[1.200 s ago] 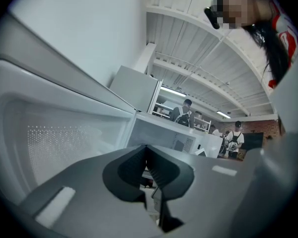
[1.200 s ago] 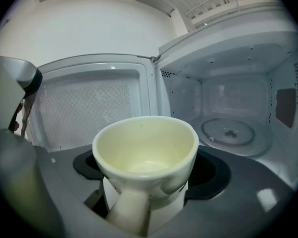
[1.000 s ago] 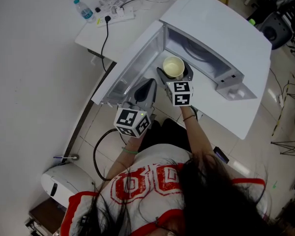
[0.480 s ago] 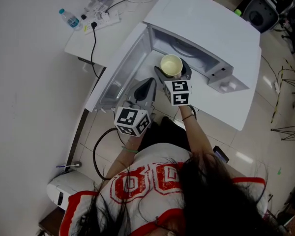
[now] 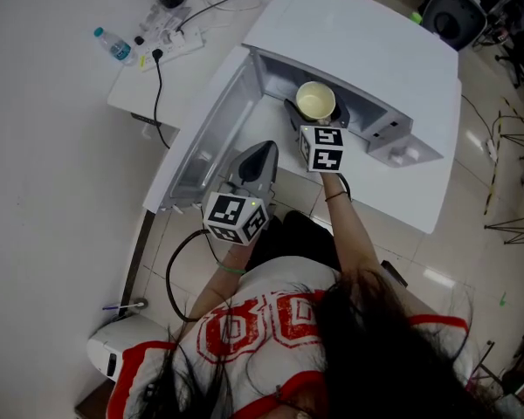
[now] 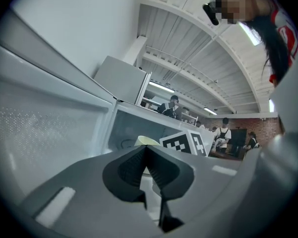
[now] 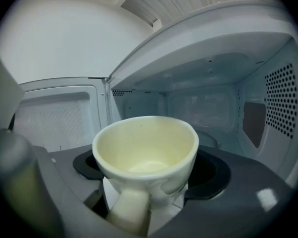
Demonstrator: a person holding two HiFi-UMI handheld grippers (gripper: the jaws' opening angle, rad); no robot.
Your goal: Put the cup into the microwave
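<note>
A pale yellow cup [image 7: 146, 155] with its handle toward the camera sits upright between the jaws of my right gripper [image 7: 149, 175], which is shut on it. In the head view the cup [image 5: 315, 100] is at the mouth of the white microwave [image 5: 358, 33], just inside the opening, with my right gripper [image 5: 317, 116] behind it. The microwave door [image 5: 211, 138] hangs open to the left. My left gripper [image 5: 255, 160] is shut and empty, held in front of the open door; its jaws meet in the left gripper view [image 6: 148, 170], where the cup's rim [image 6: 147, 141] shows beyond them.
Inside the microwave cavity [image 7: 208, 108] lies a glass turntable [image 7: 208, 139] and a perforated right wall [image 7: 280, 100]. A side table [image 5: 170, 68] at upper left carries a water bottle [image 5: 112, 45], a power strip [image 5: 176, 37] and cables. A white appliance [image 5: 127, 356] stands on the floor at lower left.
My right gripper has carried the cup up and forward, from in front of the opening to the microwave's mouth. The left gripper has stayed roughly where it was.
</note>
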